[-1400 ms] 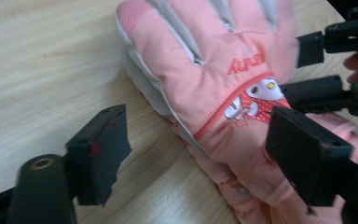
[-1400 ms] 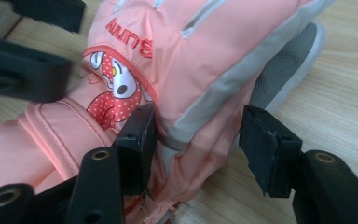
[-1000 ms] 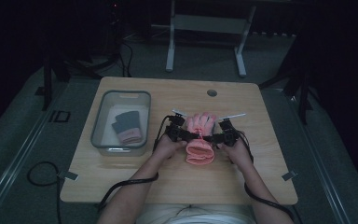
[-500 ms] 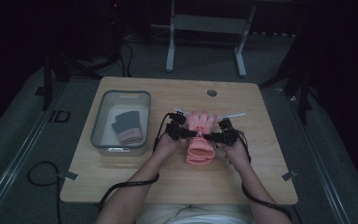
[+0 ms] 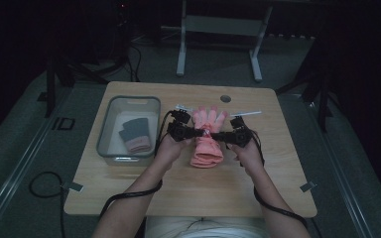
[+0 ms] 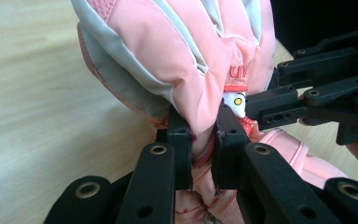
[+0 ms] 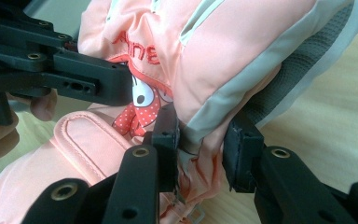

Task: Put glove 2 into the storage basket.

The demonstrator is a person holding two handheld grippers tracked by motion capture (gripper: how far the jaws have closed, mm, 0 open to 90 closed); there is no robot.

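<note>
Right now your left hand-held gripper (image 5: 198, 132) and your right hand-held gripper (image 5: 216, 135) meet nose to nose over the middle of the pink glove (image 5: 206, 143), each clamped on a fold of its fabric. In the left gripper view the jaws pinch a pleat of the glove (image 6: 200, 70) tight; in the right gripper view the jaws stand wider but bite a thick bunch of it (image 7: 223, 70). Pinching from both sides probably lets you hold the glove steady between the grippers. It lies on the bench (image 5: 178, 188), between your two grippers. Its long axis runs away from you, fingers pointing to the far edge and cuff toward you. Beyond your left gripper sits a bin (image 5: 110, 126) holding dark gloves (image 5: 135, 136).
</note>
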